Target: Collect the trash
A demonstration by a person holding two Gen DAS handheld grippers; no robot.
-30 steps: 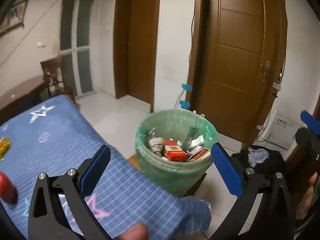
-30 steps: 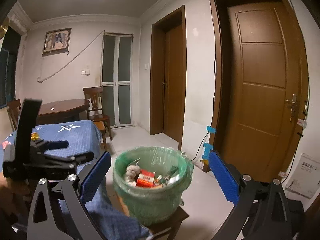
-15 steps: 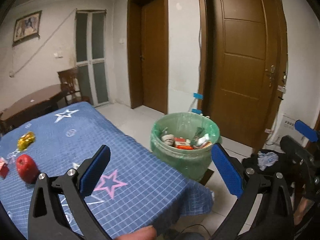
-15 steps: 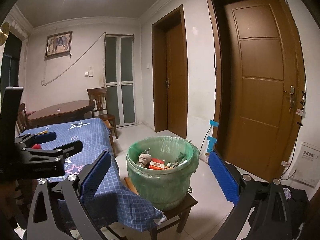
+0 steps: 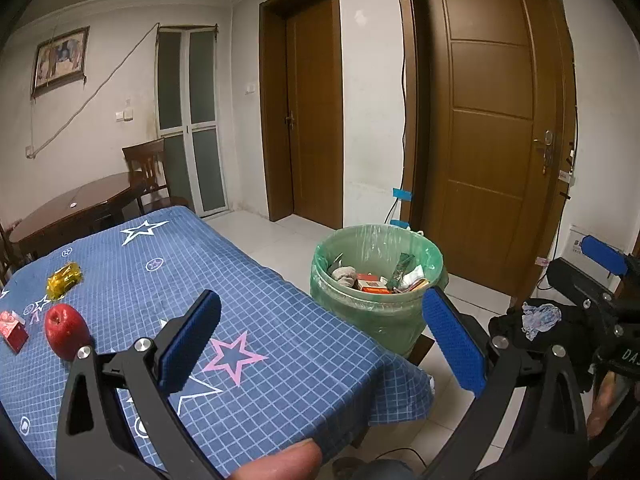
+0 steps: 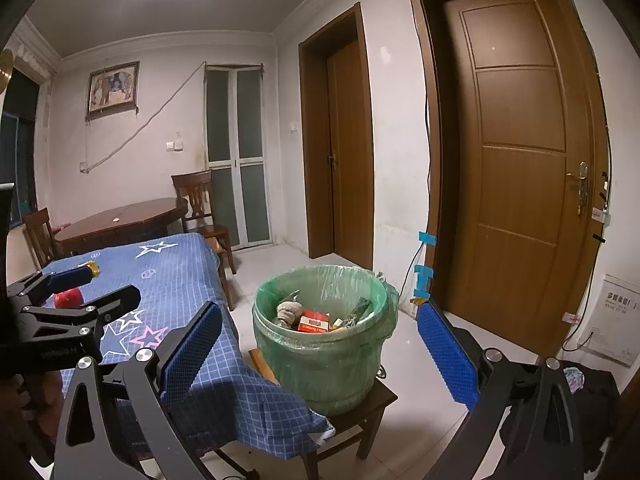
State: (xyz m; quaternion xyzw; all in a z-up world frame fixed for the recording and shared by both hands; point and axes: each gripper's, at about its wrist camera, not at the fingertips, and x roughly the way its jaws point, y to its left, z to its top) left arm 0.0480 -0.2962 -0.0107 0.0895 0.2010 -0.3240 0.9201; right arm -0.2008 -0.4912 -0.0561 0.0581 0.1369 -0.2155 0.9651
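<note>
A green-lined trash bin [image 5: 376, 304] full of wrappers stands on a low stool at the table's right end; it also shows in the right wrist view [image 6: 324, 360]. On the blue star tablecloth [image 5: 248, 312] lie a gold wrapper [image 5: 64, 279], a red apple [image 5: 66, 330] and a red-white packet [image 5: 12, 330]. My left gripper [image 5: 320, 342] is open and empty above the table's near corner, back from the bin. My right gripper [image 6: 318, 350] is open and empty, facing the bin from a distance.
A dark wooden table [image 5: 76, 208] with a chair [image 5: 148, 172] stands at the back left. Brown doors [image 5: 496, 128] line the right wall. Dark clothing [image 5: 528, 320] lies on the floor right of the bin. The left gripper's frame shows at the right view's left edge [image 6: 64, 320].
Both grippers have pulled back and up from the bin, which now looks smaller and farther. More of the table, with the apple, gold wrapper and packet, has come into the left view.
</note>
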